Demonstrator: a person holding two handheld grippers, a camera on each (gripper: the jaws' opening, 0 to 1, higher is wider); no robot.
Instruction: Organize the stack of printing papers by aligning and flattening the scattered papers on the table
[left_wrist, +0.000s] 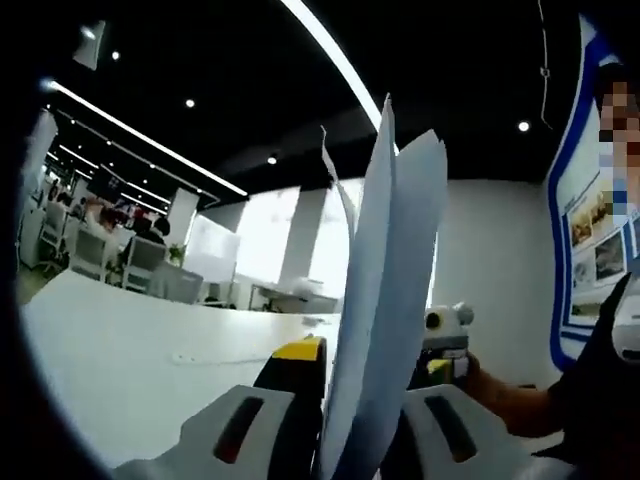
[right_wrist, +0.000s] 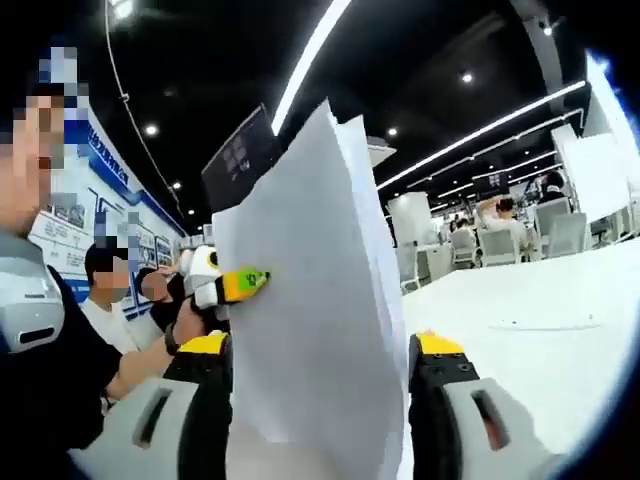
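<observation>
We hold the papers upright above the white table, our left gripper clenched on them; the right gripper stands released around them.

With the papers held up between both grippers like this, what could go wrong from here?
1. In the left gripper view the papers fan apart at the top, so loose sheets may slip out or stay misaligned.
2. In the right gripper view the left gripper pinches just the edge of the stack, while the right gripper looks open around it; the papers could sag or drop onto the table.
</observation>
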